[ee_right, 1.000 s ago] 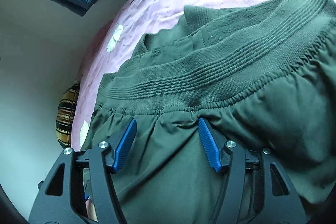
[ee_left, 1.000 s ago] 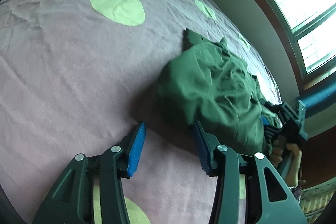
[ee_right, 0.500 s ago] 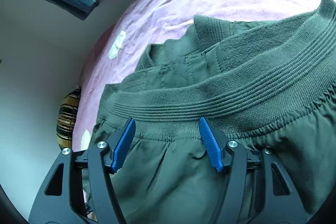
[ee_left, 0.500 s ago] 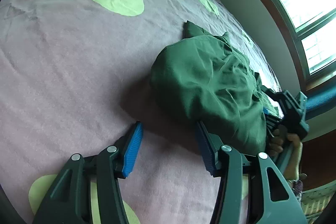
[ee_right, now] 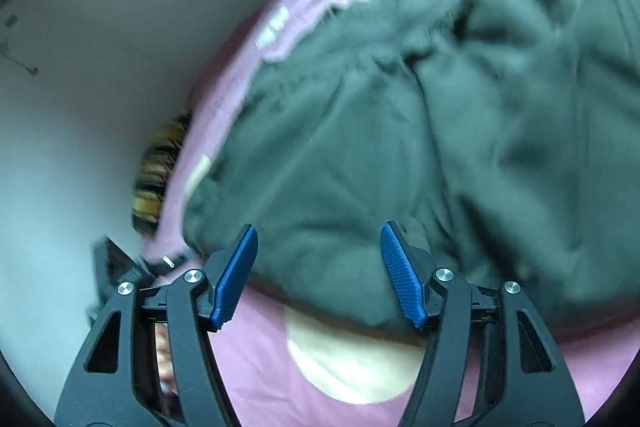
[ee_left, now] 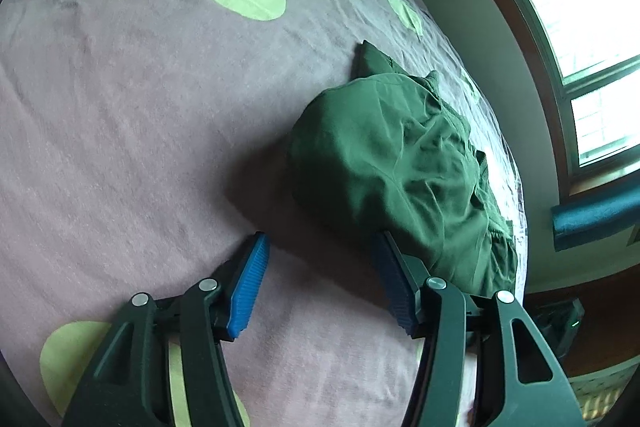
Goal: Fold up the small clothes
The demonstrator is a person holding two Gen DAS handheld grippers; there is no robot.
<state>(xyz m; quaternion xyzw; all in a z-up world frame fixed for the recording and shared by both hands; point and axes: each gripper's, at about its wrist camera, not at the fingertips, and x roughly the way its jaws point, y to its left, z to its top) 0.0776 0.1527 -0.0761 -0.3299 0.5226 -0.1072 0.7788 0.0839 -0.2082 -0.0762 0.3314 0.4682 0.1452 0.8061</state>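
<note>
A pink bedsheet [ee_left: 120, 131] with pale green spots lies under my tools. My left gripper [ee_left: 320, 247] has just been opening, nothing between its jaws; my right gripper [ee_right: 318, 233] gapes empty too. The green shorts [ee_left: 392, 163] lie crumpled just beyond both.

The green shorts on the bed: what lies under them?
The green shorts rest on the pink bedsheet with pale green spots. Whatever else lies beneath is covered.
</note>
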